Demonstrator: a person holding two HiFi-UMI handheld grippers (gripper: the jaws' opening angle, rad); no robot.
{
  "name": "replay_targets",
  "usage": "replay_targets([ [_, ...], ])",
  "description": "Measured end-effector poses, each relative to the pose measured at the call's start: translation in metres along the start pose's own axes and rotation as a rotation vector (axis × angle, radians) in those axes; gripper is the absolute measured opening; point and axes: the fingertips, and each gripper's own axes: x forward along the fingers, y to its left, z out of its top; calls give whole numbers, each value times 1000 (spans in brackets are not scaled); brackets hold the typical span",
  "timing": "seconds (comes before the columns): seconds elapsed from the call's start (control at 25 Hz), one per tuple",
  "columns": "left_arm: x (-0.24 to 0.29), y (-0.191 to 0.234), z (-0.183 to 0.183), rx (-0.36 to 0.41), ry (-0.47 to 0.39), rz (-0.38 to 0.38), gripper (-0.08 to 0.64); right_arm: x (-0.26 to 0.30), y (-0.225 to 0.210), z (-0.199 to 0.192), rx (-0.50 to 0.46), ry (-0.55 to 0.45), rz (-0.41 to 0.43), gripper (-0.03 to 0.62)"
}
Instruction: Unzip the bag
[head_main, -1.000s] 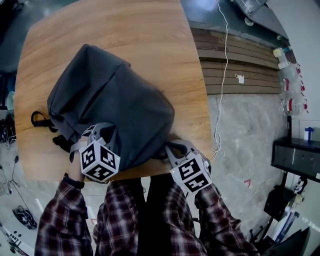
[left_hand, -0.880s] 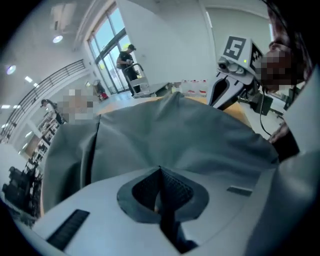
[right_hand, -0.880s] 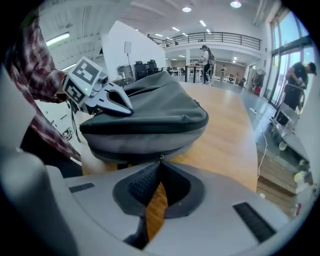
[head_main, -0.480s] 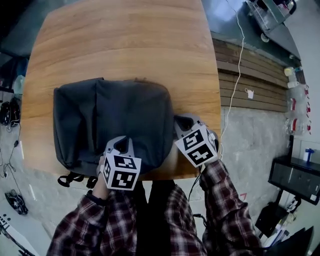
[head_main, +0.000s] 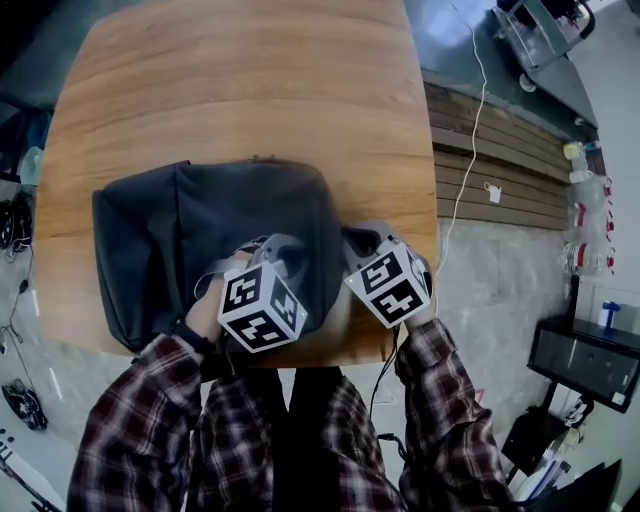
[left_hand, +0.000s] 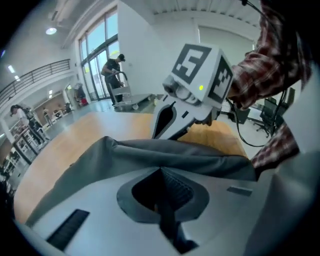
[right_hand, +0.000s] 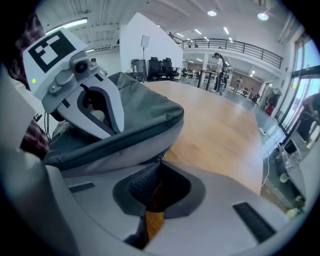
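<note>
On the round wooden worktop (head_main: 240, 90), the dark grey cloth bag (head_main: 190, 230) lies left to right, left claw (left_hand: 161, 169) pinching its cloth, right claw (right_hand: 159, 163) pinching the small zip pull (right_hand: 160, 157) at its right end.

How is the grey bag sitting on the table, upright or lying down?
Lying down: in the head view the bag spreads flat across the wooden table with its broad side facing up.
</note>
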Motion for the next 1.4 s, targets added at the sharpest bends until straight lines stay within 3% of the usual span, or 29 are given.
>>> replay_targets([
  [0.08, 7, 1, -5, 7, -2, -54, 9, -1, 2, -3, 15, 4, 5, 15],
  [0.2, 10, 6, -6, -52, -38, -111, 9, -6, 7, -8, 45, -7, 17, 15],
  [0.36, 15, 8, -2, -83, -25, -130, 9, -23, 28, -27, 75, 3, 19, 15],
  [0.64, 35, 36, 16, -164, -19, -79, 9, -57, 83, -50, 202, -35, 39, 16],
  [0.88, 60, 78, 44, -253, -23, 18, 9, -55, 127, -30, 292, -107, 98, 16],
  [1.04, 67, 92, 55, -300, -24, 42, 9, -53, 118, -26, 328, -130, 63, 17],
  [1.16, 53, 101, 55, -311, -57, 108, 9, -51, 106, -31, 309, -121, 28, 17],
  [1.28, 16, 95, 40, -257, -63, 130, 9, -48, 94, -33, 287, -116, 10, 17],
  [1.4, -29, 68, 10, -233, -32, 99, 9, -46, 77, -32, 272, -112, -10, 16],
])
